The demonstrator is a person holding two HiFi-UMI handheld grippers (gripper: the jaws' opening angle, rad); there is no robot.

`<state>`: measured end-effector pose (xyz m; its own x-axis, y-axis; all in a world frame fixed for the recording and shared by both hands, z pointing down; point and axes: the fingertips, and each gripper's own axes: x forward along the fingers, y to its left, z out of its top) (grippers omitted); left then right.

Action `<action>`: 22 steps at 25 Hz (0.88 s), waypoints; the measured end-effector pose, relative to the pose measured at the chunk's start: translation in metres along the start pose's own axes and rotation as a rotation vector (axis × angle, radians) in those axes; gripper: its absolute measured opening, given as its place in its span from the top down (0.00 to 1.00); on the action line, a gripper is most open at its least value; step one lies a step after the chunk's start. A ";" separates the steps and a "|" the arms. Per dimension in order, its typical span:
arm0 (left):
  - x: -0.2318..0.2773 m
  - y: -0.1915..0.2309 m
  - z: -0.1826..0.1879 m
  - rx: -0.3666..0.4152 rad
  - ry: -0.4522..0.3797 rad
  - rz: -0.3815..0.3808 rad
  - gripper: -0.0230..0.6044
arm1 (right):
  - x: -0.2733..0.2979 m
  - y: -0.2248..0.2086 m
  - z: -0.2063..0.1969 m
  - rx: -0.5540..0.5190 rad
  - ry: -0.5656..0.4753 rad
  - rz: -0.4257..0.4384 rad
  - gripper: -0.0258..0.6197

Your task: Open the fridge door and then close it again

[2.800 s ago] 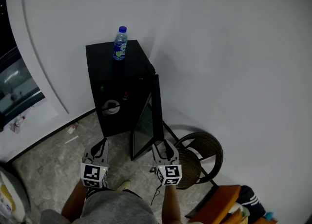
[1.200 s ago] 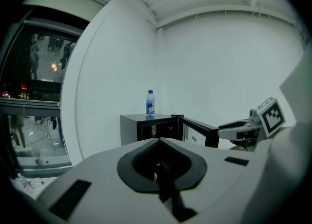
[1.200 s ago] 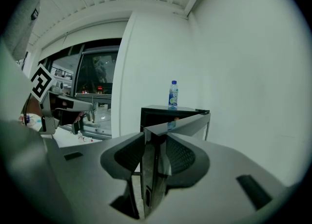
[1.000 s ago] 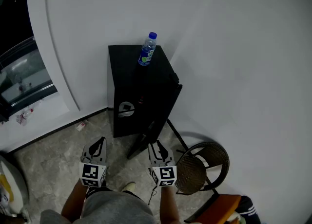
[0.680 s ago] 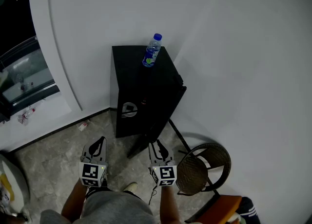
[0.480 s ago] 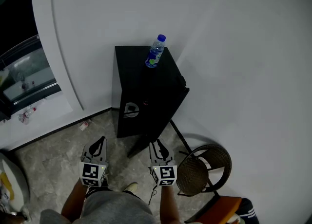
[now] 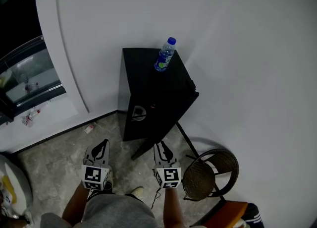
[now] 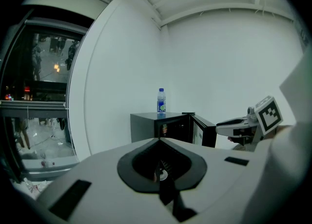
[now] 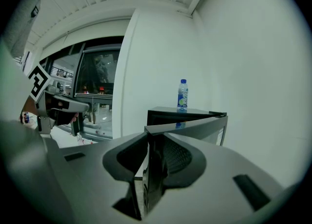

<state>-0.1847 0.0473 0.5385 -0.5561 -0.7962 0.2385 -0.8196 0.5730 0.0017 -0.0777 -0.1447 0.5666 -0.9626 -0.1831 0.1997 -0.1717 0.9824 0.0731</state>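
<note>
Black and box-shaped, the small fridge (image 7: 148, 88) stands ahead of both grippers. Its door (image 7: 164, 127) is ajar, and the door's free edge stands between the jaws of the right gripper (image 9: 155, 142), which have just been closing but do not clamp it. The left gripper (image 8: 160, 142), alongside, is closed and empty. A blue-capped clear plastic bottle (image 7: 165, 55) stands on the fridge top beyond, and a round wicker chair (image 7: 210, 172) sits to the right gripper's right.
</note>
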 end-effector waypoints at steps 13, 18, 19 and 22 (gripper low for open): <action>0.015 0.030 0.003 0.016 0.005 -0.007 0.96 | 0.031 0.016 0.008 0.015 -0.015 -0.003 0.79; 0.023 0.040 0.006 0.015 -0.003 -0.014 0.96 | 0.042 0.020 0.010 0.013 -0.016 -0.004 0.79; 0.024 0.043 0.007 0.015 -0.004 -0.015 0.96 | 0.045 0.021 0.010 0.011 -0.016 -0.007 0.79; 0.028 0.052 0.008 0.015 -0.005 -0.017 0.96 | 0.053 0.025 0.013 0.013 -0.014 -0.018 0.79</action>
<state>-0.2437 0.0530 0.5376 -0.5426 -0.8069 0.2335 -0.8310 0.5562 -0.0090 -0.1360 -0.1295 0.5668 -0.9621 -0.2003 0.1849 -0.1916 0.9794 0.0642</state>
